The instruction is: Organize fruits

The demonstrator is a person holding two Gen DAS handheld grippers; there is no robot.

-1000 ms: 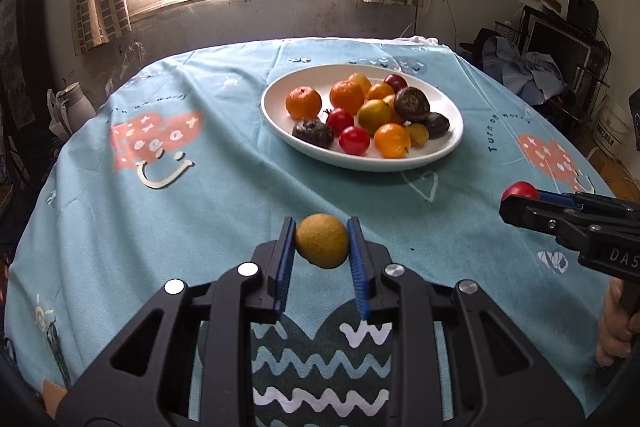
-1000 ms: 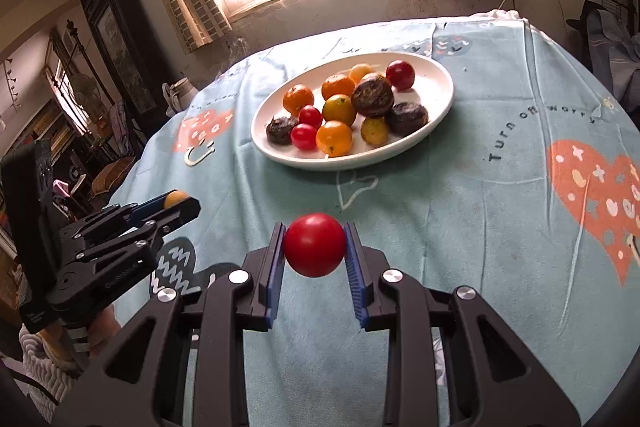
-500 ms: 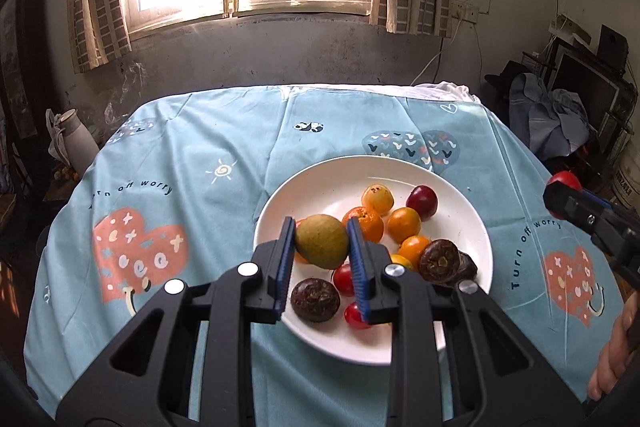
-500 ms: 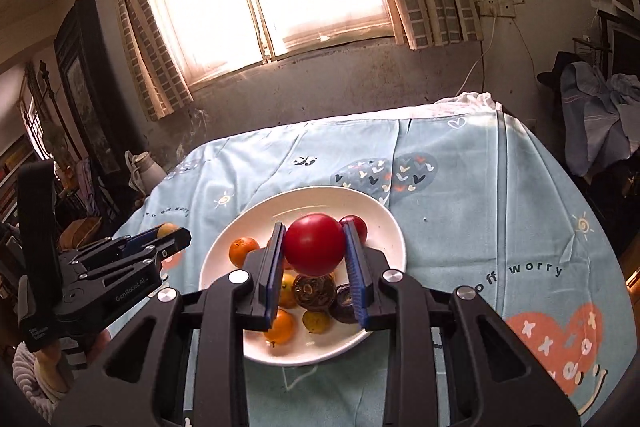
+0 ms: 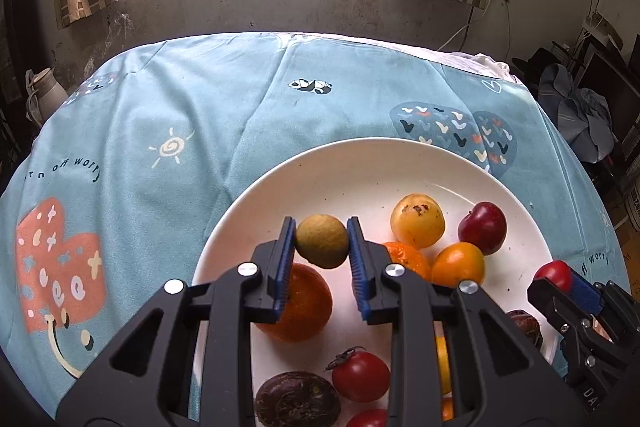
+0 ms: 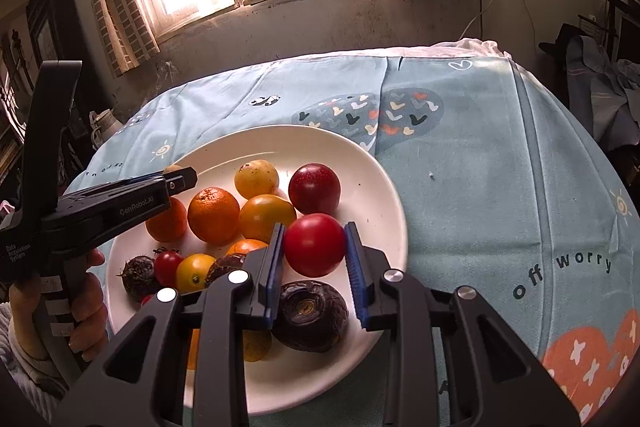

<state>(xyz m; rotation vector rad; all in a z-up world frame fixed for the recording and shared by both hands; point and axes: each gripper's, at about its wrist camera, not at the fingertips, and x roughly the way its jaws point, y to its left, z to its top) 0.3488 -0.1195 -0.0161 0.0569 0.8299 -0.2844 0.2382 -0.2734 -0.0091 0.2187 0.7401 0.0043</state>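
My left gripper (image 5: 322,241) is shut on a yellow-green round fruit (image 5: 322,241) and hangs over the left part of the white plate (image 5: 352,163). The right gripper (image 6: 314,245) is shut on a red tomato (image 6: 314,245), above the plate's (image 6: 384,187) right side. On the plate lie several oranges, a yellow fruit (image 6: 256,179), a dark red plum (image 6: 314,188), small tomatoes and dark wrinkled passion fruits (image 6: 308,315). In the left wrist view the right gripper (image 5: 560,277) enters low on the right with the tomato. The left gripper (image 6: 176,179) reaches in from the left in the right wrist view.
A blue printed tablecloth (image 5: 168,131) covers the round table. A window and a grey wall stand behind it. A white kettle (image 5: 44,95) sits off the table's left edge, and clothes lie on furniture at the right (image 5: 580,115). A hand (image 6: 84,307) holds the left gripper's handle.
Both grippers have travelled forward from the near side of the table to above the plate, each keeping its fruit. The plate now fills the lower half of both views.
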